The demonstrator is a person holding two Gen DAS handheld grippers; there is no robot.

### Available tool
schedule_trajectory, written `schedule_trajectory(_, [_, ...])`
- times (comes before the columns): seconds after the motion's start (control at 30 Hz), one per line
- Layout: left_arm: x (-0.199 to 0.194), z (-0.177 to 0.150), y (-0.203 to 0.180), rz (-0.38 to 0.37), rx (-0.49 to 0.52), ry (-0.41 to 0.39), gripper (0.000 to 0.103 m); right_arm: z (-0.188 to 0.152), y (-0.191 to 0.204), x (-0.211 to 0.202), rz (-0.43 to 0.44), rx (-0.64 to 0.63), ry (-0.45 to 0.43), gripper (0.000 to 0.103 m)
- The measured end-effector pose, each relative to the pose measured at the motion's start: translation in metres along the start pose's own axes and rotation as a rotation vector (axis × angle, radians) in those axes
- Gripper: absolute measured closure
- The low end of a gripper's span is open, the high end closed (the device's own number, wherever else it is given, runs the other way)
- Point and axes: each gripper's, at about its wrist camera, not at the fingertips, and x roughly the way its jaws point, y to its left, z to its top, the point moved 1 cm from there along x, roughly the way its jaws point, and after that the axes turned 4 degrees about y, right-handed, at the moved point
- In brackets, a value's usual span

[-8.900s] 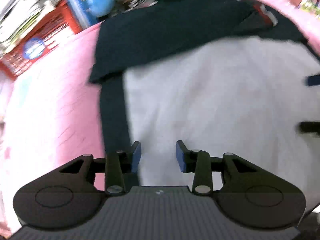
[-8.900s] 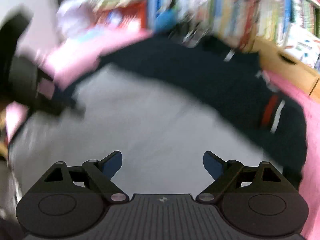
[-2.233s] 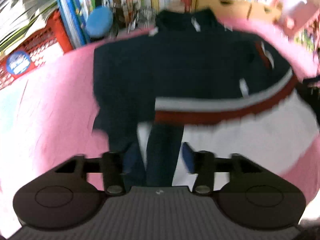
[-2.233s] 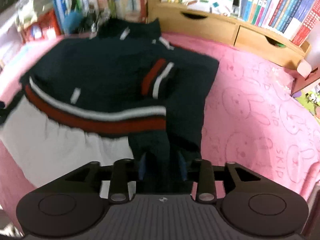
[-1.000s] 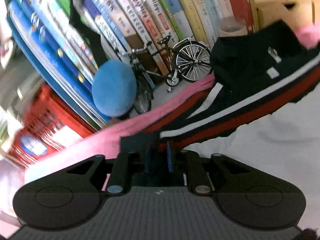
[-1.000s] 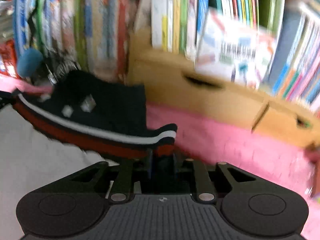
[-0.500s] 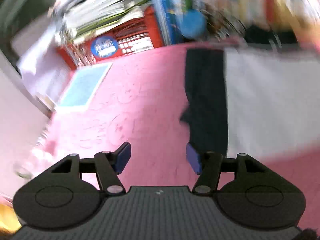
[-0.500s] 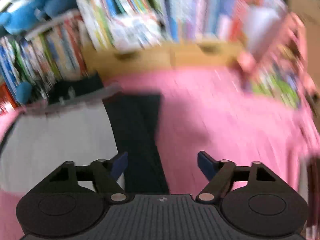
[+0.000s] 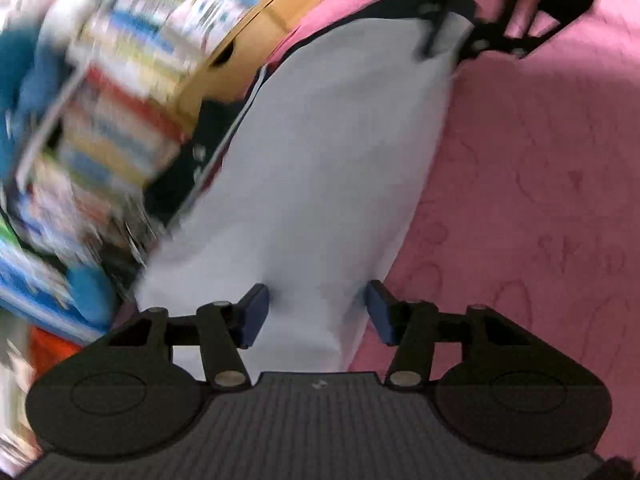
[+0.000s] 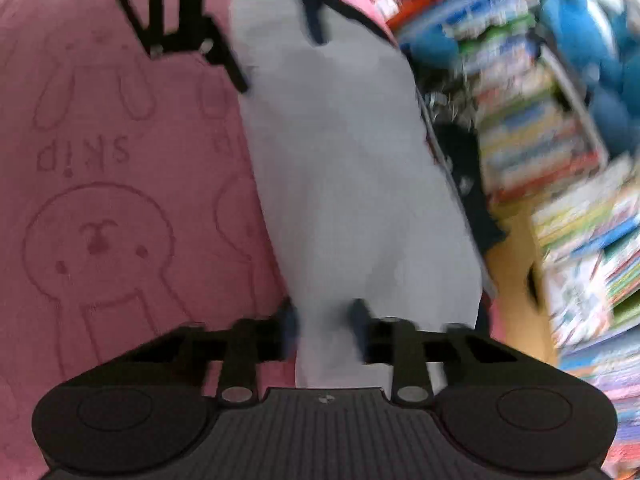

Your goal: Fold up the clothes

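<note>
The folded garment (image 9: 320,160) lies white side up as a long strip on the pink blanket (image 9: 540,200), with its navy part and a red-and-white stripe showing along the shelf side. My left gripper (image 9: 316,308) is open, its blue pads either side of one end of the strip. At the other end my right gripper (image 10: 324,320) has its fingers drawn in on the white cloth (image 10: 340,180); that view is blurred. Each gripper appears in the other's view: the right gripper (image 9: 448,46) at the far end, and the left gripper (image 10: 280,52) likewise.
A bookshelf (image 9: 120,100) packed with books runs close along the garment's far side, above a wooden drawer unit (image 9: 248,40). Blue plush toys (image 10: 600,20) sit among the books. The rabbit-print blanket (image 10: 100,160) spreads wide on the near side.
Both grippers let go of the folded-over edge, swung outward and came down at opposite ends of the strip. The right gripper's fingers have narrowed since half a second ago; the left stays wide.
</note>
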Motion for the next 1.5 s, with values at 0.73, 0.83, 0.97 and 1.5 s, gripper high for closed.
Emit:
schedule_trajectory(0.73, [-0.038, -0.007, 0.077, -0.169, -0.487, 0.040, 0.058, 0.036, -0.001, -0.029, 0.118, 0.210, -0.171, 0.068])
schedule_trajectory(0.83, [-0.002, 0.006, 0.080, -0.150, -0.642, 0.096, 0.061, 0.060, -0.017, -0.007, 0.160, 0.443, -0.182, 0.071])
schedule_trajectory(0.97, [0.018, -0.034, 0.088, -0.015, -0.634, 0.212, 0.060, 0.051, -0.033, 0.017, 0.176, 0.566, -0.087, 0.071])
schedule_trajectory(1.5, [0.025, -0.001, 0.102, -0.014, -0.826, 0.073, 0.061, 0.042, -0.093, 0.007, 0.087, 0.980, -0.163, 0.065])
